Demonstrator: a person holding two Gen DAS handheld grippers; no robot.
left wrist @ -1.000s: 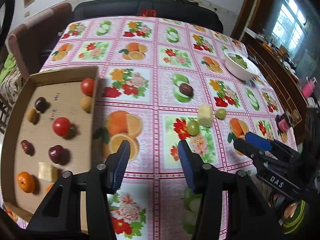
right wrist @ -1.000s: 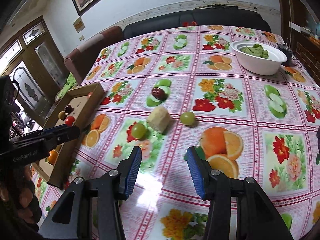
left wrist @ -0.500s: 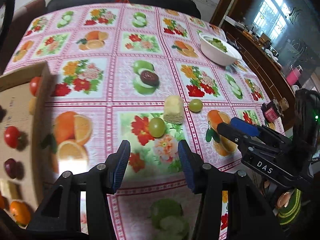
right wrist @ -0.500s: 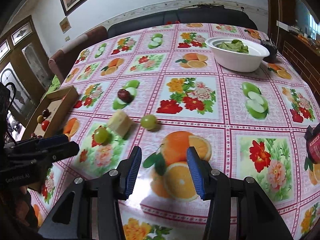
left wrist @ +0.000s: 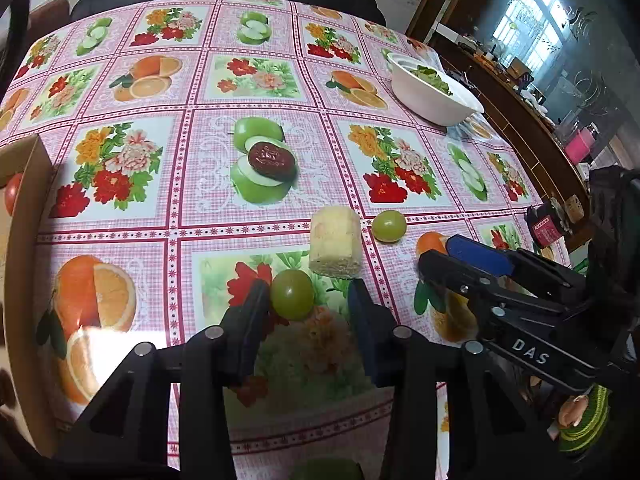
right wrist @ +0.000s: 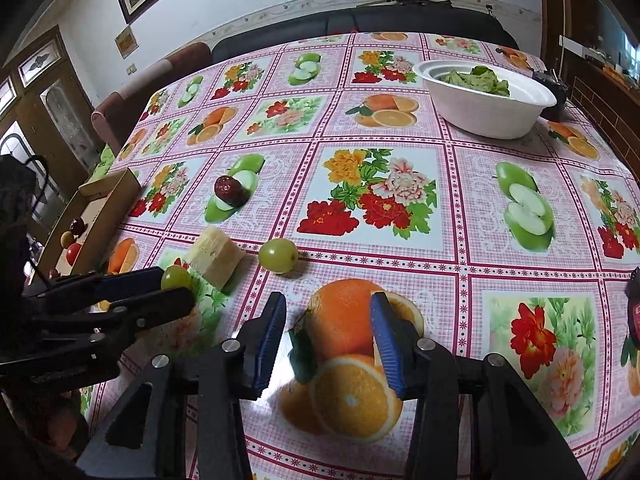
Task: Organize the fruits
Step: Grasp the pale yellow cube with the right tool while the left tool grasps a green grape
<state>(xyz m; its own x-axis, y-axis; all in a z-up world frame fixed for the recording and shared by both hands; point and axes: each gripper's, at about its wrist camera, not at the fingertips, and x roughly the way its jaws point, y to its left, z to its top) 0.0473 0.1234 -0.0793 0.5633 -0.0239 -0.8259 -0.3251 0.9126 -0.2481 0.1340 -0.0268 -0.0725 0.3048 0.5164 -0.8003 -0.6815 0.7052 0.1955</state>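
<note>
Left wrist view: left gripper [left wrist: 307, 298] spread wide, nearer green grape [left wrist: 292, 294] sitting between its tips, unclamped, likely lined up for pickup toward the cardboard tray [left wrist: 25, 184]. Right gripper [right wrist: 328, 316] agape, empty, above glossy tablecloth [right wrist: 472, 248]. Grape smooth, round; neighbouring yellow block [left wrist: 335, 242] porous.

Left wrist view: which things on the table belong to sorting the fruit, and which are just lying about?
Job:
near green grape between the open left hand-held gripper fingers
far green grape
dark red date
pale yellow fruit chunk
brown cardboard tray

Lying about:
white bowl of greens
small red jar
</note>
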